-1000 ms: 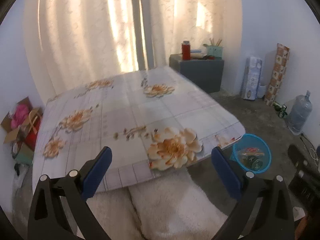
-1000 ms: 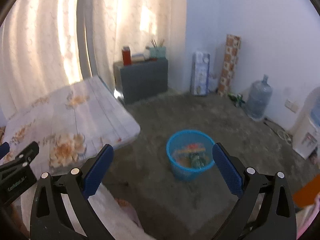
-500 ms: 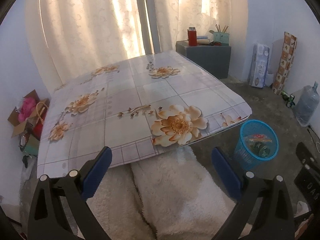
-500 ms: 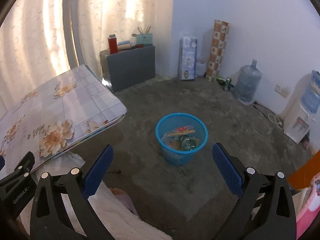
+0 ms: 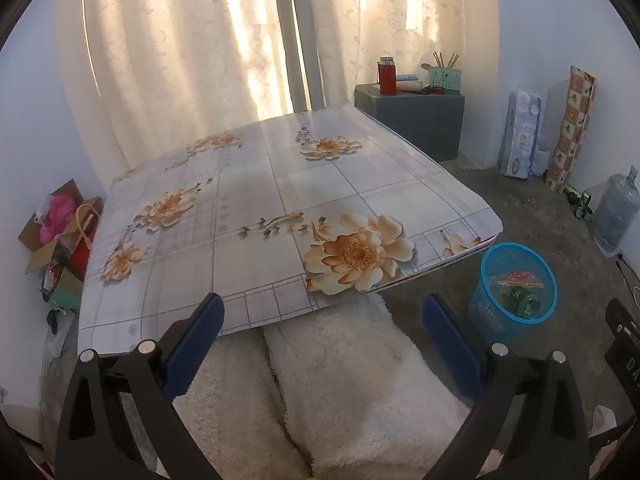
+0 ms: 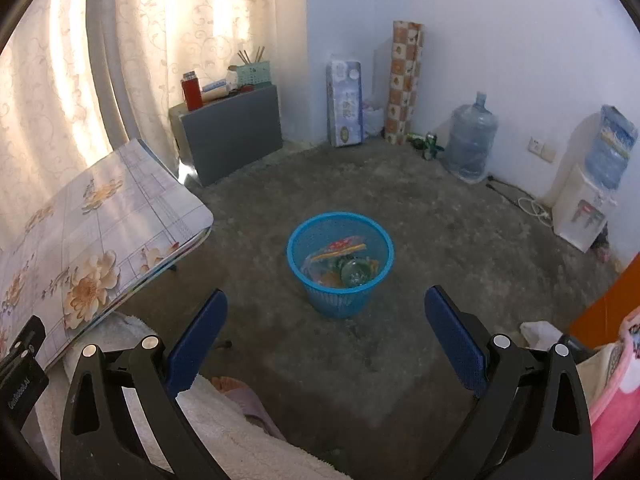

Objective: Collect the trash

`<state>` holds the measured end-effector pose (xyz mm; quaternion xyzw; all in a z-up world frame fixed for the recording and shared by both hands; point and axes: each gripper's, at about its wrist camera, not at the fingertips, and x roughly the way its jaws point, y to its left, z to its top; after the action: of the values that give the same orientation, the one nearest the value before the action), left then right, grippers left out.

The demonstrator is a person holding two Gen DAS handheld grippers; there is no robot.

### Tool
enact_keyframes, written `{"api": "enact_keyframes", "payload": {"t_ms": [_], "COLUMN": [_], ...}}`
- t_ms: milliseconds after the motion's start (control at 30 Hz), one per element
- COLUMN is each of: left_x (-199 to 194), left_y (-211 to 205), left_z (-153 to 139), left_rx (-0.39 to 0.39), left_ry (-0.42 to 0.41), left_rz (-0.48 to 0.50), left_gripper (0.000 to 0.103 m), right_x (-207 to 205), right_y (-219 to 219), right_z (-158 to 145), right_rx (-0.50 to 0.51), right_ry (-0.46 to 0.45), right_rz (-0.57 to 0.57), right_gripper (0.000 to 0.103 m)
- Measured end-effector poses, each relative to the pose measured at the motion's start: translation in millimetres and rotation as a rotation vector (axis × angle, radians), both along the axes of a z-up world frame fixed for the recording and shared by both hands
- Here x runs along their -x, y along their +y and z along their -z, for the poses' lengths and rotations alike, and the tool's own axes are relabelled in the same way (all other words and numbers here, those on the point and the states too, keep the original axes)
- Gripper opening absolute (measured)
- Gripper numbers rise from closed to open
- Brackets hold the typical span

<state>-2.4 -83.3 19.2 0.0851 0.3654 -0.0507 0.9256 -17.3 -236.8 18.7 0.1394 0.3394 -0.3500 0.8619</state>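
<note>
Trash fills the blue basket on the floor beyond both grippers' spread, empty fingers.

A low table with a flower-printed cover stands before pale curtains, with a white fluffy rug running under its near edge. Behind it a grey cabinet carries a red flask and a green holder with chopsticks. Along the white wall stand a pack of tissue rolls, a patterned roll, a big water jug and a water dispenser.
</note>
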Motion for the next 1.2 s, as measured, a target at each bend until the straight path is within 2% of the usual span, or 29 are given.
{"api": "enact_keyframes", "payload": {"t_ms": [1200], "left_x": [-0.5], "left_y": [-3.6], "left_z": [3.3], "left_rx": [0.003], "left_ry": [0.012], "left_rz": [0.004], "left_gripper": [0.097], "right_x": [0.5], "right_y": [-1.7], "right_z": [1.8], "right_rx": [-0.002], "right_ry": [0.005], "right_rz": [-0.002], "right_gripper": [0.095]}}
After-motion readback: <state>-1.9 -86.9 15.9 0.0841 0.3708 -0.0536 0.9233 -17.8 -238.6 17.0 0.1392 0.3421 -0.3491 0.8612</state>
